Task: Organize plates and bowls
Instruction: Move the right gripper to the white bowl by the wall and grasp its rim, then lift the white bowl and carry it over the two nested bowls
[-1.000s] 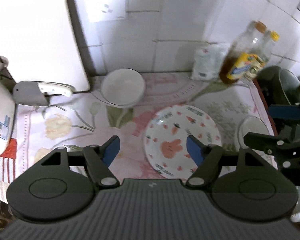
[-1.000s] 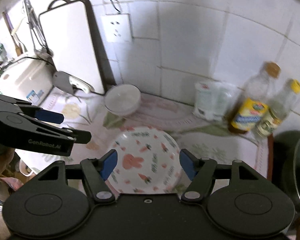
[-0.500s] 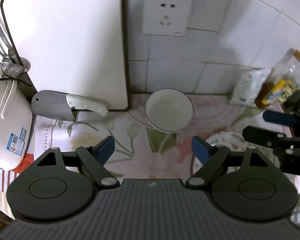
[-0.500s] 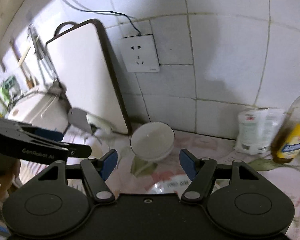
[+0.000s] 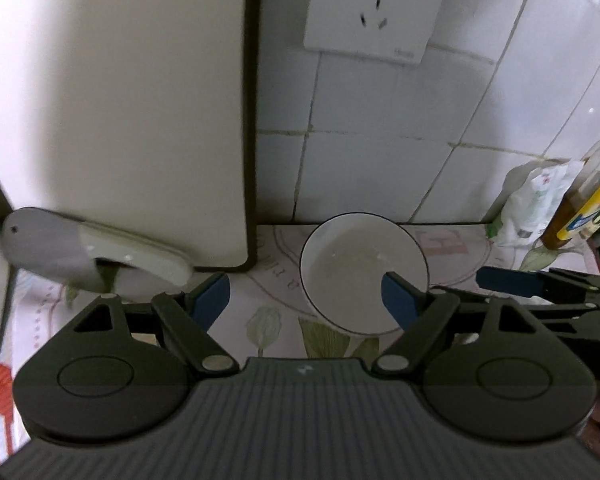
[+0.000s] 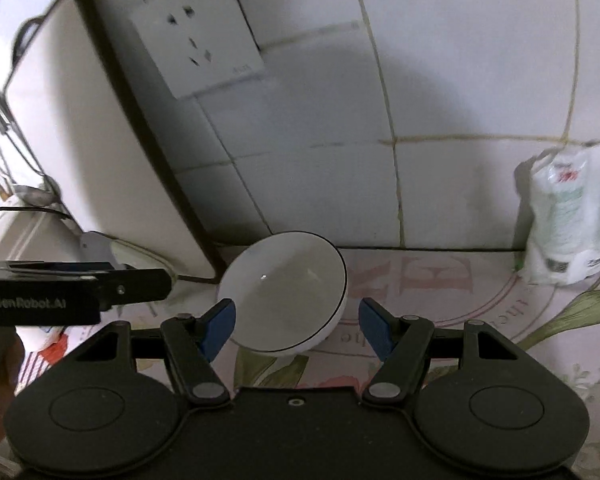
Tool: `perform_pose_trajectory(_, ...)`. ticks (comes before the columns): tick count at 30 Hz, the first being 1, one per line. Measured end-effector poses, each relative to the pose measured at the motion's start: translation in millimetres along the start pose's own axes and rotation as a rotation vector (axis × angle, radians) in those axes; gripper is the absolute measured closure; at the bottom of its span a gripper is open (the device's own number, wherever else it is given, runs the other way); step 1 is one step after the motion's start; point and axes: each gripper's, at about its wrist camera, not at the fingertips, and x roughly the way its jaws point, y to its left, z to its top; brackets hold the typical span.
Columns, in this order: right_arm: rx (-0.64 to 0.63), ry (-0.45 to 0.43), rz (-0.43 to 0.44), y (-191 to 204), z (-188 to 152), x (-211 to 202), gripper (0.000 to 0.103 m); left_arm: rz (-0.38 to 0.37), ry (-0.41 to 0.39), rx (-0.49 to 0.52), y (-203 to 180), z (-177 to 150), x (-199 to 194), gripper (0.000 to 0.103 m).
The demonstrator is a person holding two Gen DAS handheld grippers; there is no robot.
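A white bowl (image 5: 360,256) with a thin dark rim stands on the floral cloth close to the tiled wall; it also shows in the right wrist view (image 6: 288,296). My left gripper (image 5: 306,304) is open and empty, its right pad in front of the bowl's right side. My right gripper (image 6: 296,328) is open and empty, its blue pads on either side of the bowl's near part, not touching. The right gripper shows at the right of the left wrist view (image 5: 540,284); the left gripper shows at the left of the right wrist view (image 6: 72,284). The patterned plate is out of view.
A white cutting board (image 5: 120,100) leans on the wall at left, a cleaver (image 5: 80,252) before it. A wall socket (image 5: 372,4) is above. A white bag (image 6: 572,216) and an oil bottle (image 5: 584,216) stand at right. A white appliance (image 6: 20,232) is far left.
Both grippers have moved forward and down toward the wall and the white bowl, which now looks much larger. The patterned plate has dropped out of both views.
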Motion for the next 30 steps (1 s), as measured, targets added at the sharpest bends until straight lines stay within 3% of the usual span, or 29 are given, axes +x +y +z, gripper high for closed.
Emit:
perform_pose_trajectory(3,0.051,0.030,-0.052,-8,-3,22,0.032,-0.010,0.031,-0.009,0,0,24,0.028)
perform_pose_trajectory(5,0.079,0.056,-0.085,-15,-7,37,0.042,-0.006,0.056,-0.049,2,2,41,0.035)
perform_pose_trajectory(10,0.158,0.066,-0.039,-25,-11,47,0.045,-0.020,0.107,-0.118,9,1,68,0.050)
perform_pose_trajectory(12,0.171,0.083,-0.035,-26,-11,51,0.056,-0.025,0.124,-0.122,11,1,73,0.060)
perform_pose_trajectory(14,0.185,0.116,-0.021,-27,-9,54,0.078,-0.052,0.154,-0.163,15,0,78,0.067)
perform_pose_trajectory(18,0.251,0.144,-0.014,-29,-5,54,0.081,-0.063,0.172,-0.172,17,-2,81,0.089)
perform_pose_trajectory(30,0.247,0.194,-0.081,-17,0,58,0.083,-0.034,0.187,-0.144,8,-5,75,0.092)
